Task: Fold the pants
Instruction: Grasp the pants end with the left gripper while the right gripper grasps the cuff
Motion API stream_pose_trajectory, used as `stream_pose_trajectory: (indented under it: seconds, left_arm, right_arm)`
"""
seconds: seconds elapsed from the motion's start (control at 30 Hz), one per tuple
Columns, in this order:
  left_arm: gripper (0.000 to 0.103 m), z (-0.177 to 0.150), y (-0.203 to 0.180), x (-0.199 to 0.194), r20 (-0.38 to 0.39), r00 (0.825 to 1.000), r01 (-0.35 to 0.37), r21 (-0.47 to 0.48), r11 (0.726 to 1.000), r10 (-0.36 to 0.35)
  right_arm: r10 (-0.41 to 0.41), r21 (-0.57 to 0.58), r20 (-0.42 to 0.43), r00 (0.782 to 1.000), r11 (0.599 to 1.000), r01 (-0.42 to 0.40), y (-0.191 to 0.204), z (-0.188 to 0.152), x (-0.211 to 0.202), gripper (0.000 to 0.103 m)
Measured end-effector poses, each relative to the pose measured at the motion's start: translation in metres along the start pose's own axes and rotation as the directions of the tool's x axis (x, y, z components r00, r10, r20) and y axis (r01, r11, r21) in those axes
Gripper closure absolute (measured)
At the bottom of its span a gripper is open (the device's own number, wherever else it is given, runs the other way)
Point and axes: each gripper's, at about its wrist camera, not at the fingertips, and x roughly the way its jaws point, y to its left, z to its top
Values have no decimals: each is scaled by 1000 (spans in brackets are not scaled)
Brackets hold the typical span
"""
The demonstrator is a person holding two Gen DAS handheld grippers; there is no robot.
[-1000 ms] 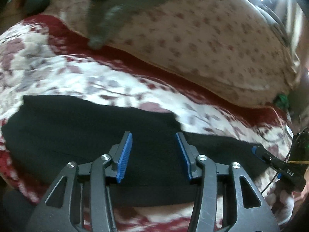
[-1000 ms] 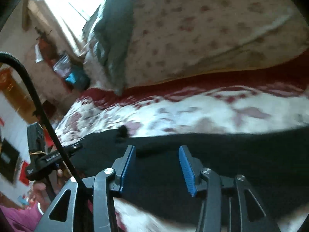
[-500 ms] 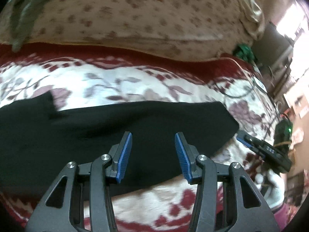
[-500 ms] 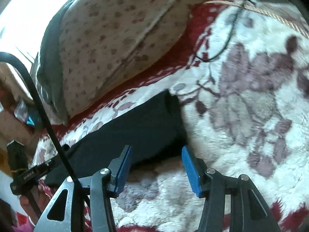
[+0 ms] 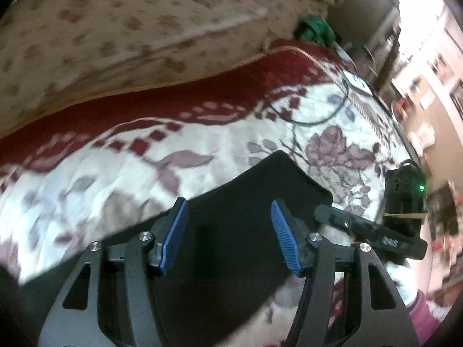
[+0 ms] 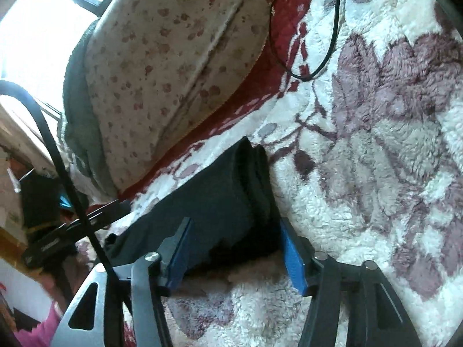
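Nearest the left lens: the left gripper point(image 5: 230, 235) hangs over the black pants point(image 5: 237, 202), its blue pads spread wide with only dark cloth showing between them; nothing is clamped.
Nearest the right lens: the right gripper point(image 6: 234, 250) has its jaws parted too, straddling the end of the pants point(image 6: 222, 202); the right blue pad sits just beside the cloth's edge, and whether either pad touches it cannot be told.
Pants, place: lying flat on a fleecy white blanket point(image 6: 361, 173) with mauve flowers and a dark red border.
Pants, long axis: a long dark band; in the left wrist view it runs from lower left up to a blunt end at upper right, and in the right wrist view from lower left up to a layered end pointing toward the pillow.
Pants, end: the layers at that end sit slightly stepped, one edge showing behind another.
Other tool: the right gripper point(image 5: 373, 232) shows at the right of the left wrist view, beside the end of the pants; the left gripper point(image 6: 72, 231) shows at the left of the right wrist view.
Farther: a black cable point(image 6: 324, 57) loops on the blanket beyond the pants.
Farthest: a cream pillow point(image 5: 130, 29) with reddish specks lies along the red border, and a green bundle point(image 5: 315, 30) sits by its corner.
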Motion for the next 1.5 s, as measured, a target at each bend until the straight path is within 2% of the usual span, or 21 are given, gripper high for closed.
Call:
stream_pose_trajectory:
  seconds: [0.2,0.33,0.53,0.57,0.63,0.67,0.73,0.8,0.83,0.9,1.0,1.27,1.5]
  left_arm:
    - [44,27,-8,48,-132,990,62,104,993,-48]
    - [44,37,-12,77,-241,965,141,135,981,-106]
    - [44,46,-30,98,-309,942,205,216,955,-132]
    - [44,47,-33,101,-319,938,212,225,951,-134]
    - [45,48,-40,108,-332,936,215,272,938,-119]
    - [48,47,-42,110,-328,938,213,295,931,-110]
    - [66,47,-43,111,-315,943,214,318,924,-110]
    - [80,51,-39,113,-312,941,225,285,932,-131]
    - [86,53,-36,113,-309,940,231,260,938,-146]
    - [90,52,-36,110,-297,943,235,264,936,-153]
    - [92,51,-38,100,-269,952,225,285,932,-147]
    - [94,50,-46,67,-195,964,230,277,933,-180]
    - [95,48,-34,7,-90,975,222,260,940,-205]
  right_arm:
    - [72,24,6,997,997,-72,-8,-5,-5,42]
    - [94,7,9,996,996,-94,-7,-7,-5,36]
    - [110,-27,14,994,994,-110,-4,-7,0,34]
    - [119,-22,14,993,993,-119,-5,-7,0,36]
    - [112,-19,21,993,994,-112,-7,-6,0,48]
    - [100,-18,21,995,995,-99,-9,-6,1,54]
    - [104,-22,20,994,994,-104,-10,-5,2,63]
    - [99,-22,17,995,995,-99,-11,-4,4,73]
    - [101,-21,17,995,995,-101,-12,-3,5,75]
    - [113,-16,17,993,993,-113,-12,-2,5,82]
    - [153,-20,42,987,988,-152,-10,0,-2,91]
    - [217,-108,71,974,972,-209,23,0,-16,92]
    - [283,-194,59,957,944,-267,70,2,-24,92]
